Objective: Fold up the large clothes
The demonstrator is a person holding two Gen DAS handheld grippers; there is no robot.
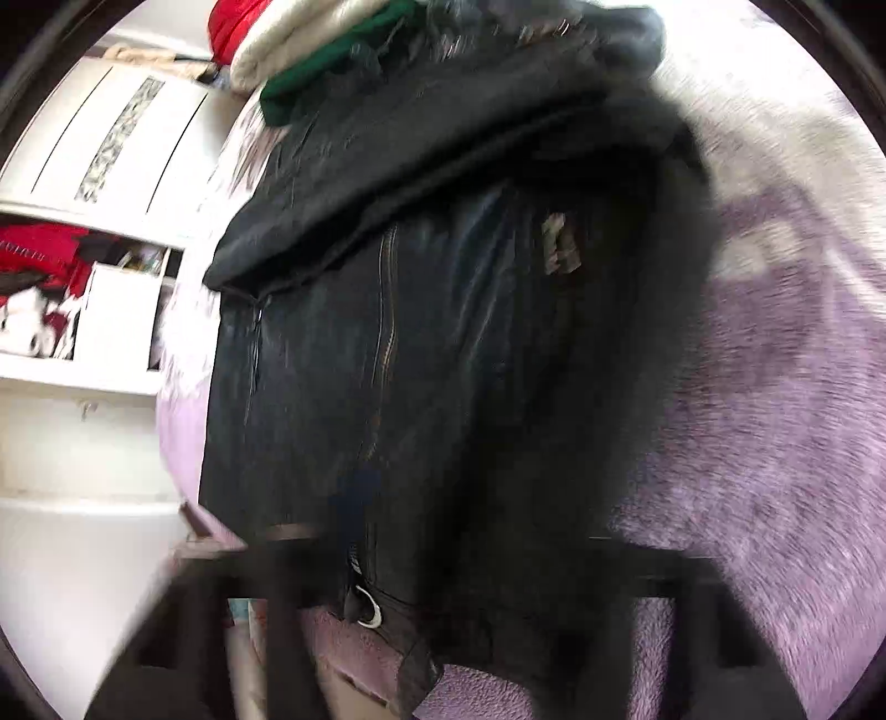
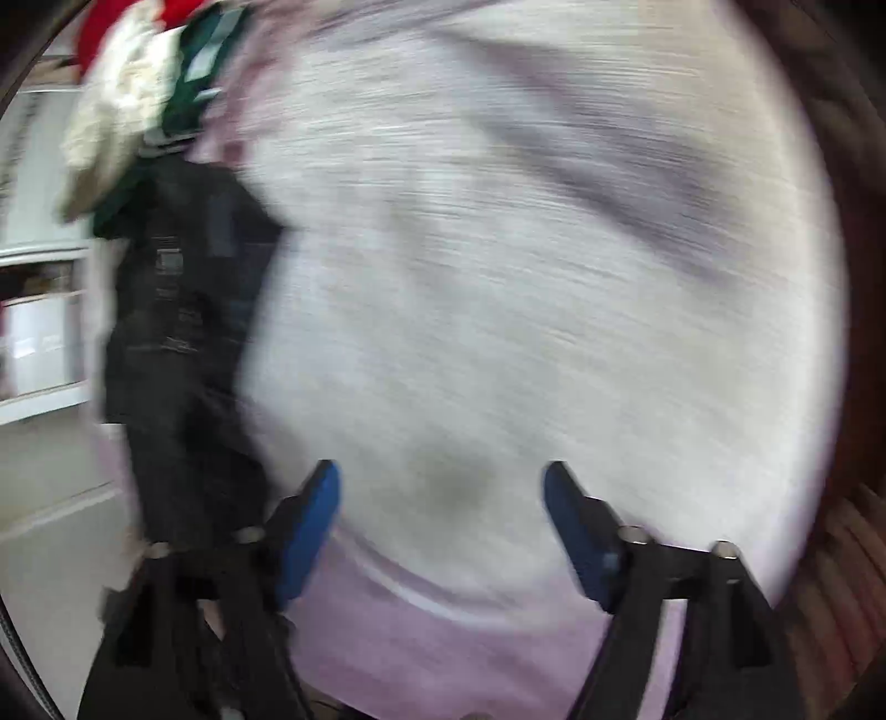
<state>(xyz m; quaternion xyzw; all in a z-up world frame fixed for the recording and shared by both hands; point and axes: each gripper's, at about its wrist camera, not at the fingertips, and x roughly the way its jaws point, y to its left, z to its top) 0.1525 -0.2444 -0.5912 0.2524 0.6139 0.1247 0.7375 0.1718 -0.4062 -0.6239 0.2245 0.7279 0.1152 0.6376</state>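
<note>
A large black jacket (image 1: pixel 421 343) with a brass zipper lies on the lilac fleece bed cover (image 1: pixel 775 415); its upper part is folded over itself. In the left wrist view the jacket fills the middle and covers my left gripper's fingertips, so only the dark finger bases (image 1: pixel 260 626) show. In the right wrist view, which is motion-blurred, the jacket (image 2: pixel 183 332) is at the left. My right gripper (image 2: pixel 443 515) is open and empty above the pale bed cover (image 2: pixel 526 304), its blue pads (image 2: pixel 310 531) wide apart.
A pile of red, cream and green clothes (image 1: pixel 310 50) sits at the far end of the bed. White wardrobe and shelves (image 1: pixel 99 232) with red and white items stand at the left. The floor (image 2: pixel 50 554) lies beside the bed.
</note>
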